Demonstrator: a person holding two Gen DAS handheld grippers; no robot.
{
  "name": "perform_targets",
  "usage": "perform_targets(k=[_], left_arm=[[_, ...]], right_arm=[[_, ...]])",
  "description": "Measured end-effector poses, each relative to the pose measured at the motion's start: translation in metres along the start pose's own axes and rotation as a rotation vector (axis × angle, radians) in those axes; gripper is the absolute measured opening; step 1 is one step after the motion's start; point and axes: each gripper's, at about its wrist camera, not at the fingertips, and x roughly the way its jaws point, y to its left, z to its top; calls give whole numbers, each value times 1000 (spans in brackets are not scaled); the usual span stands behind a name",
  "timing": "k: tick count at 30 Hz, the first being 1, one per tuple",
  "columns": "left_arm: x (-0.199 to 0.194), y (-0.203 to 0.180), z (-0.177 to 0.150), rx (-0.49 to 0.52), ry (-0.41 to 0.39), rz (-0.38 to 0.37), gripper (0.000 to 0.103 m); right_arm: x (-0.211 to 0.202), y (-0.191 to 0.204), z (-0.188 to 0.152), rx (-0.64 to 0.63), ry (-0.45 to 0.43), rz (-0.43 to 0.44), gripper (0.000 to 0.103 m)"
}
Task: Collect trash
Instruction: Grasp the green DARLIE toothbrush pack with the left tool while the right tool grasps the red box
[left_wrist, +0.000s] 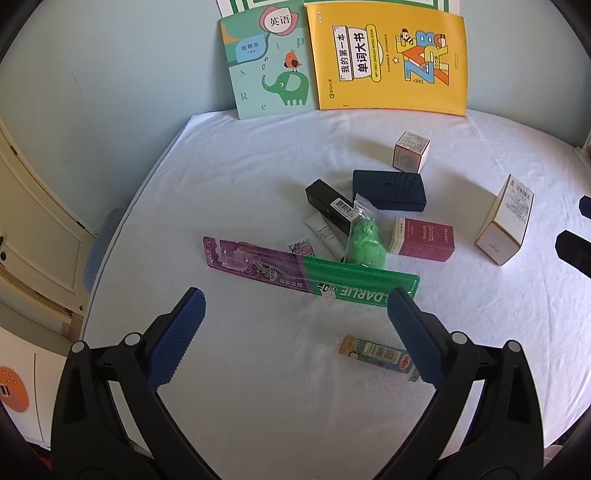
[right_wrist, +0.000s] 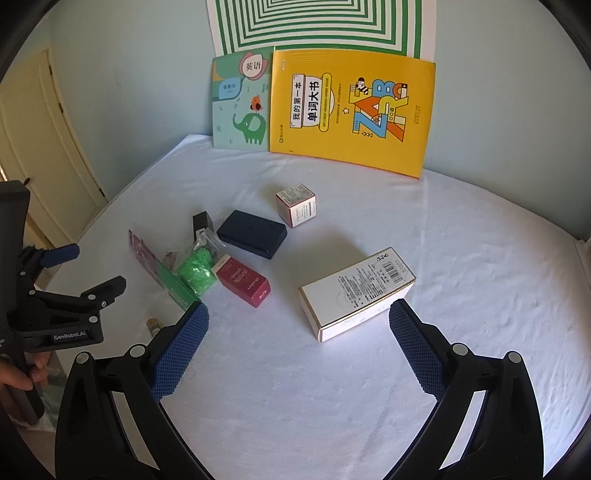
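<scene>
Both the left claw (left_wrist: 295, 332) and right claw (right_wrist: 298, 343) gape apart above the counter (left_wrist: 258, 369), near a "DARLIE" toothbrush pack (left_wrist: 310, 271) and a yellow "MY FIRST ENGLISH WORD BOOK" (left_wrist: 388, 59).

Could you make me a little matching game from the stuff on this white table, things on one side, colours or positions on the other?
Things:
1. toothbrush pack
2. flat case
3. tall white box
4. yellow book

Descriptions:
A. propped upright against the wall
B. purple and green, lying flat
C. dark navy
D. lying on its side just ahead of the right hand-held gripper

Pairs: 1-B, 2-C, 3-D, 4-A
</scene>
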Motion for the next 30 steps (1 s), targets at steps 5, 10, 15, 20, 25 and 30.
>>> perform_targets(k=[5,10,15,20,25,30], left_arm=[[19,2,3,17,39,-12,97],[38,5,5,40,79,-14,97],[52,11,11,78,93,-32,97],[65,20,17,171,101,-57,97],[74,25,20,338,101,-123,97],[87,19,19,553,88,-141,97]], right_arm=[[14,0,0,-31,37,11,97],[29,7,5,-72,69,36,97],[47,24,18,-178,98,74,97],[68,42,31,-279,141,127,97],[90,60,39,-408,195,167,96],[117,67,42,-488,260,180,93]])
